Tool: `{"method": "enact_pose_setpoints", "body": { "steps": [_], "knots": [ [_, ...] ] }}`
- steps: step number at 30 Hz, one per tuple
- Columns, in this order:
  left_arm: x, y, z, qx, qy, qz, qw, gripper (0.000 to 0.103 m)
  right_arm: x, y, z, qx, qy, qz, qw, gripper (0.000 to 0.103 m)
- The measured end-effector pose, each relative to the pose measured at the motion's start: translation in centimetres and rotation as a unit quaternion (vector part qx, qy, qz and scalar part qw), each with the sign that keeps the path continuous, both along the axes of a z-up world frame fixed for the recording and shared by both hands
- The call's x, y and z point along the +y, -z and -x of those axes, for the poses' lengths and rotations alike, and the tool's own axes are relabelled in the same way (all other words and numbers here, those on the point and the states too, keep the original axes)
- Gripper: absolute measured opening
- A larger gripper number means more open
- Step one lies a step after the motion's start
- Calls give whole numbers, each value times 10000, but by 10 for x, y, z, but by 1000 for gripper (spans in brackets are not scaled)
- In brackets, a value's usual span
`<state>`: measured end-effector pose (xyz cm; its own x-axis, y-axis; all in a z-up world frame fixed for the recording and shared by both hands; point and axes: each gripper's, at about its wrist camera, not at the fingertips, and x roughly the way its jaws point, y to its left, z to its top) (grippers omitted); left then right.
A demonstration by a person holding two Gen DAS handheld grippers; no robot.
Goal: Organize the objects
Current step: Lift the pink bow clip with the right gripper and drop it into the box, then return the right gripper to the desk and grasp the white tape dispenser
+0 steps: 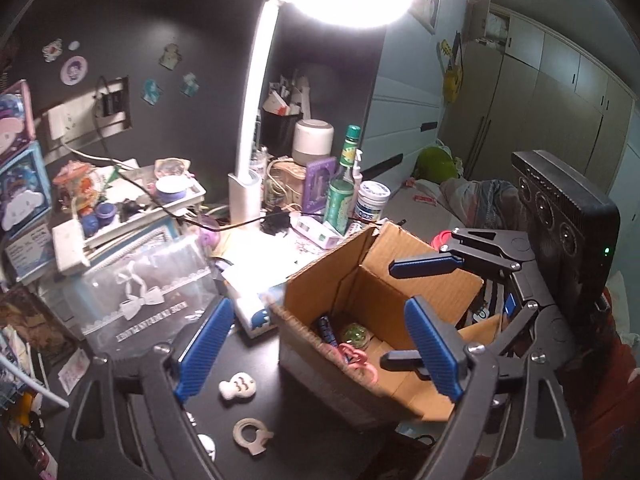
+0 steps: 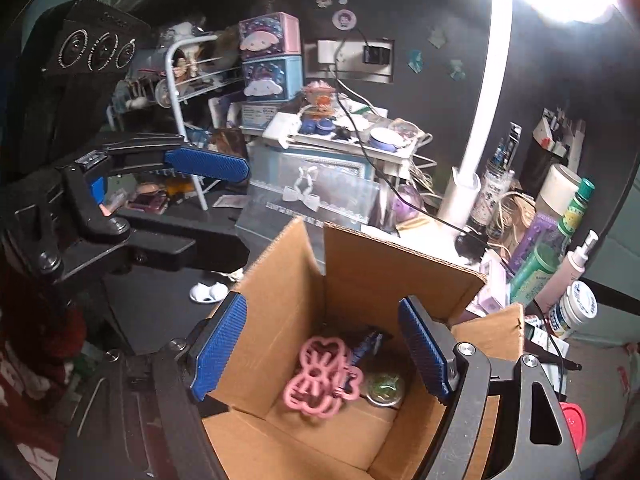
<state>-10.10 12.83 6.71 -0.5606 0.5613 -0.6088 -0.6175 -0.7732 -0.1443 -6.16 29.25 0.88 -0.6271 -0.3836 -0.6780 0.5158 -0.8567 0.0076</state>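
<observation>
With both the left gripper (image 1: 316, 348) and right gripper (image 2: 320, 348) released and empty over the cardboard box (image 2: 360, 264), the pink clip (image 2: 320, 376) and green ball (image 2: 385, 387) already lie inside, while a white figure (image 1: 237, 386) and tape ring (image 1: 251, 435) wait on the surface (image 1: 132, 364).

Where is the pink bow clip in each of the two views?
Left wrist: pink bow clip lies inside the box, low center, partly hidden by the box's near wall.
Right wrist: pink bow clip lies on the box floor, lower center, fully visible.
Shared landmark: green ball beside it.
</observation>
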Motion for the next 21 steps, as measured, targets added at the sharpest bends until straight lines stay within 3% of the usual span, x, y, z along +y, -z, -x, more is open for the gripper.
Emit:
{"method": "enact_pose_setpoints", "body": {
  "steps": [8, 11, 16, 21],
  "knots": [
    [-75, 13, -33, 317, -762, -65, 9966, 91, -65, -5, -29, 223, -755, 371, 9962, 76],
    [-104, 28, -47, 428, -1181, 46, 9921, 91, -98, 6, -38, 65, -1182, 515, 9916, 76],
    [-139, 61, -61, 314, -1548, 56, 9874, 99, -145, 40, -51, -165, -1705, 460, 9841, 76],
    [-166, 98, -72, 168, -1814, -75, 9832, 100, -170, 92, -47, -653, -1711, 466, 9820, 76]
  ]
}}
